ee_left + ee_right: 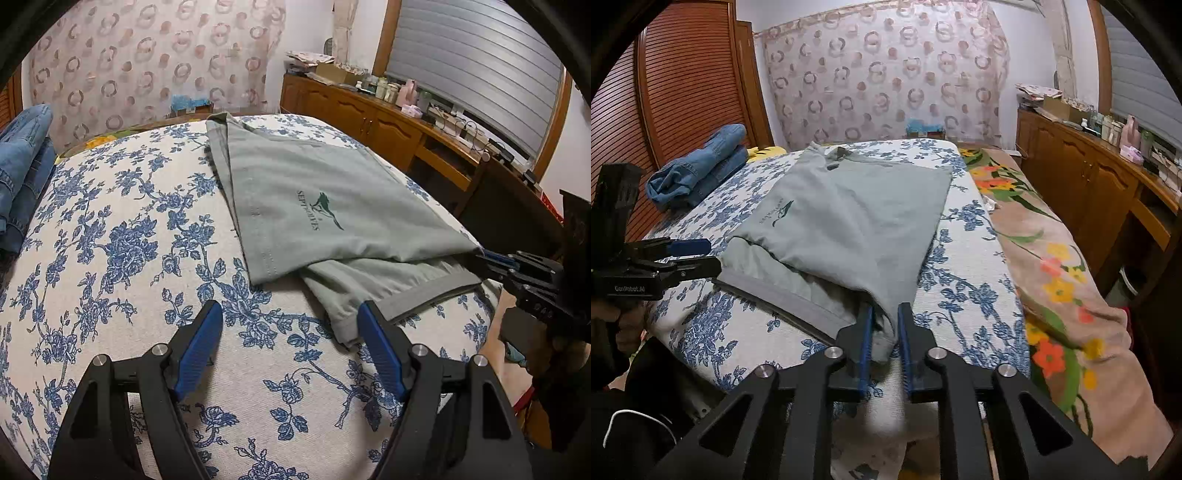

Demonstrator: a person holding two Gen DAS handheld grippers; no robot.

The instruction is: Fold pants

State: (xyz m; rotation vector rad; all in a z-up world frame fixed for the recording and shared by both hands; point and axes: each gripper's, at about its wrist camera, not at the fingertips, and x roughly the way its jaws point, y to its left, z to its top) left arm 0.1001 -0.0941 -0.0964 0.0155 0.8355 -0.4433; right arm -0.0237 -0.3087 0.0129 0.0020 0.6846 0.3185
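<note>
The grey-green pants (pixel 332 206) are seen folded once on the bed (pixel 122 236), another fold being judged left; the left gripper (pixel 290 321) is held wide and empty at their near waistband edge, the right gripper (pixel 886 325) narrow about their near corner.

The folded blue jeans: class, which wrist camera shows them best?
The right wrist view: the jeans lie whole at the bed's far left corner. The left wrist view catches only part of the jeans, cut by the frame's left edge.

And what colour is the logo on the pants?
Dark green, printed on the grey-green pants; the logo shows best in the left wrist view.
</note>
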